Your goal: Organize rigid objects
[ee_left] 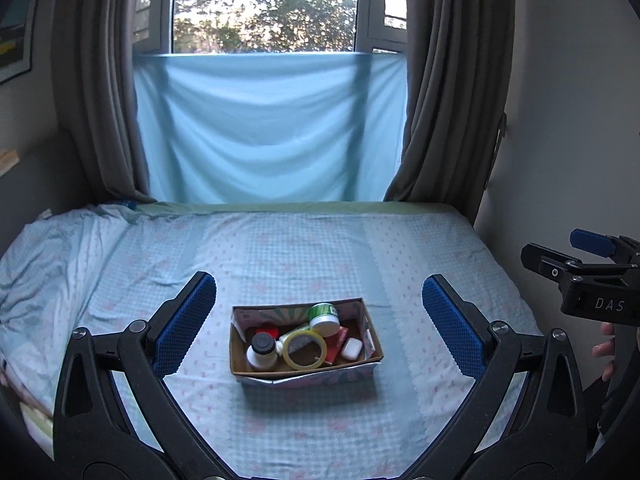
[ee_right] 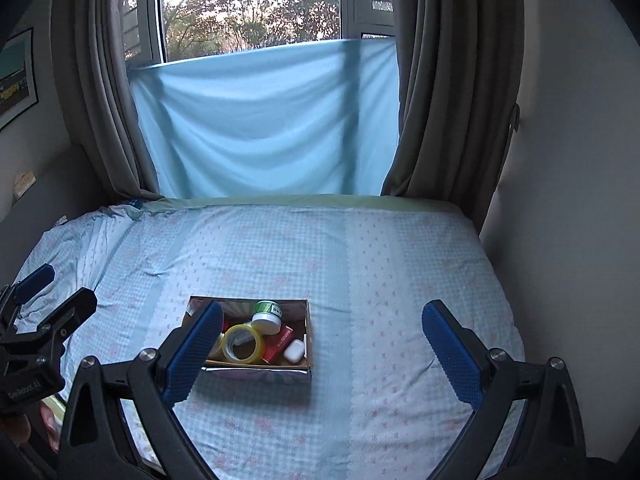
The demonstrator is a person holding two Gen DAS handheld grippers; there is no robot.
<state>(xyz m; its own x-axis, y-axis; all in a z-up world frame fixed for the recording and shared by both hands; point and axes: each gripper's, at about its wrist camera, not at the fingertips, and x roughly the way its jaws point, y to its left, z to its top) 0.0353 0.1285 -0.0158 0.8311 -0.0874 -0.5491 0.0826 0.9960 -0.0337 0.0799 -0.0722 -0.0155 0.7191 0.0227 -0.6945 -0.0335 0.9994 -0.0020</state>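
A small cardboard box [ee_left: 372, 334] sits on the bed; it also shows in the right wrist view [ee_right: 309, 336]. Inside lie a yellow tape roll [ee_left: 305, 350] [ee_right: 242, 343], a white jar with a green label [ee_left: 325, 318] [ee_right: 269, 316], a white bottle with a black cap [ee_left: 262, 350], a red packet [ee_left: 336, 346] [ee_right: 278, 345] and a white earbud case [ee_left: 351, 349] [ee_right: 294, 350]. My left gripper [ee_left: 318, 322] is open and empty, above and short of the box. My right gripper [ee_right: 322, 346] is open and empty, its left finger [ee_right: 196, 352] in front of the box's left part.
The bed [ee_left: 320, 248] has a light blue checked sheet, rumpled at the left [ee_left: 60, 248]. A blue cloth [ee_left: 272, 128] hangs over the window between grey curtains [ee_left: 452, 80]. A wall [ee_left: 568, 120] borders the bed's right side.
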